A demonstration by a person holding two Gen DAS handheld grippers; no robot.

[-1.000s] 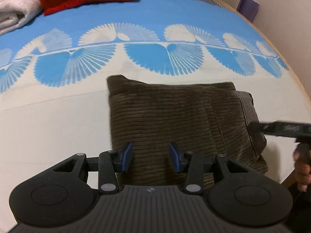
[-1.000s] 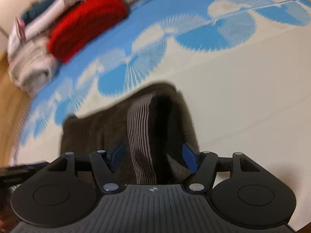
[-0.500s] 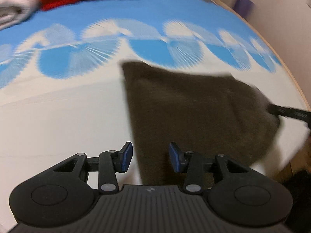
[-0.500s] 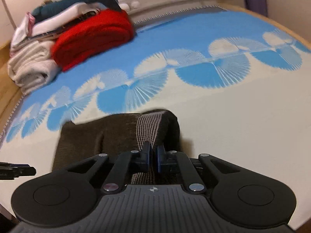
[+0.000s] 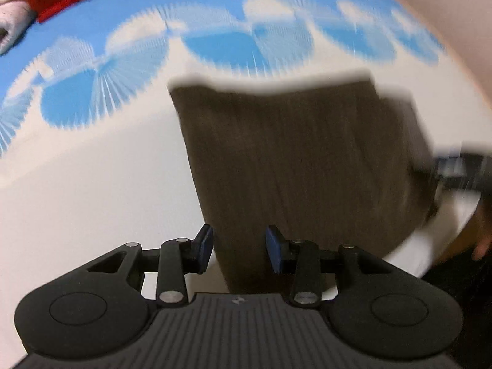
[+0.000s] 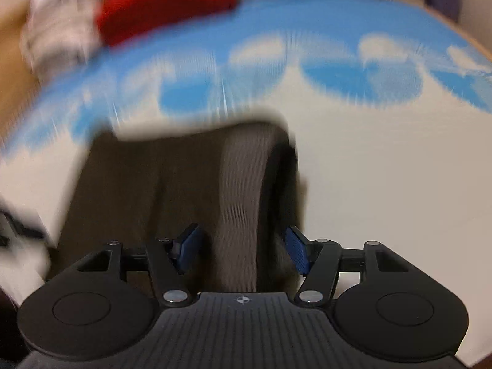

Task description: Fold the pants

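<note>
Brown corduroy pants [image 5: 295, 153] lie folded into a compact block on the bed's white and blue cover. My left gripper [image 5: 240, 247] is open at the block's near left corner, its jaws apart and empty. In the right wrist view the pants [image 6: 172, 190] show their lighter ribbed waistband [image 6: 243, 184] on top. My right gripper [image 6: 243, 250] is open with the waistband end between its jaws. The right gripper also shows blurred at the pants' right edge in the left wrist view [image 5: 461, 166]. Both views are motion-blurred.
A red folded blanket [image 6: 166, 3] and pale folded laundry [image 6: 58, 27] sit at the far end of the bed. The bed cover [image 5: 92, 184] stretches white to the left of the pants. The wooden bed edge [image 6: 12, 61] runs along the left.
My right gripper was shut on the waistband half a second ago and is now open. The left gripper has shifted left toward the pants' corner. Both cameras are moving.
</note>
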